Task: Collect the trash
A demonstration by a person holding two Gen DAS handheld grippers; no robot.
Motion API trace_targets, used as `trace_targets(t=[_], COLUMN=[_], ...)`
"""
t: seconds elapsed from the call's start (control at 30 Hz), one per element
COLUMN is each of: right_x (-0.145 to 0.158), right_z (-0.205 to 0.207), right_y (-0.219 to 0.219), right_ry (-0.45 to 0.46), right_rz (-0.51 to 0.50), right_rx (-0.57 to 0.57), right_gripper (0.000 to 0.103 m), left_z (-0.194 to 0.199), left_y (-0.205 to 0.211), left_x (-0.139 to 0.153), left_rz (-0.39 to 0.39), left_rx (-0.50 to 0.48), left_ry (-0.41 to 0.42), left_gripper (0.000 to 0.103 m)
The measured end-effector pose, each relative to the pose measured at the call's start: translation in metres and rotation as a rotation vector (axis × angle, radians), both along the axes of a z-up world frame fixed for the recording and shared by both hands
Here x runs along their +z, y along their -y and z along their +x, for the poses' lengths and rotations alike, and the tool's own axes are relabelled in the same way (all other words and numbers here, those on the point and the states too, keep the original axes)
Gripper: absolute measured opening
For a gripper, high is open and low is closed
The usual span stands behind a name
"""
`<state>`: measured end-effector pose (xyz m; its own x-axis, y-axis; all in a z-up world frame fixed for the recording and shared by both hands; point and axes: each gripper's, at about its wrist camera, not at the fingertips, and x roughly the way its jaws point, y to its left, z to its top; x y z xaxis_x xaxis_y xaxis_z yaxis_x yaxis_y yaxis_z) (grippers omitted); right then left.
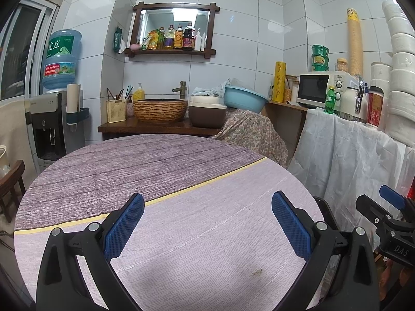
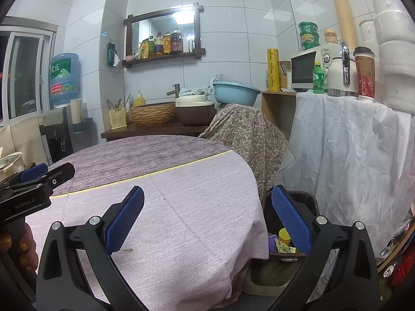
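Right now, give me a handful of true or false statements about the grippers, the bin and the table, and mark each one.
1. Both grippers are open and hold nothing. True: the left gripper and the right gripper have their jaws spread.
2. The trash bin stands on the table. False: it stands below the table's right edge.
3. The bin is empty. False: a yellow-capped bottle and wrappers lie inside.
4. A green bottle stands beside the microwave. True.

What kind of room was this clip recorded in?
Probably a small home kitchen or dining nook: a white microwave, a wall shelf of sauce bottles, and a blue water-cooler jug behind the round cloth-covered table.
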<state>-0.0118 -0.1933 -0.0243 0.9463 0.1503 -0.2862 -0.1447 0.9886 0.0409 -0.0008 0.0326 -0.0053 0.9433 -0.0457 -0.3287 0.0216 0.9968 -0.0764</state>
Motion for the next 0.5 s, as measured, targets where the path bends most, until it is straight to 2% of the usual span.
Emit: trace_targets(t=[0.5], right_x=[-0.0002], right_z=[-0.0004], right_y=[-0.0010], right_ry=[-0.002], right_rz=[0.000], right_rx=[0.000], right_gripper=[0.097], left_z=[0.0003], left_y=[-0.0007], left_x=[-0.0022], left_rz=[0.004], left_rx=[0.000], left_ry=[-0.001], left_gripper=[0.098])
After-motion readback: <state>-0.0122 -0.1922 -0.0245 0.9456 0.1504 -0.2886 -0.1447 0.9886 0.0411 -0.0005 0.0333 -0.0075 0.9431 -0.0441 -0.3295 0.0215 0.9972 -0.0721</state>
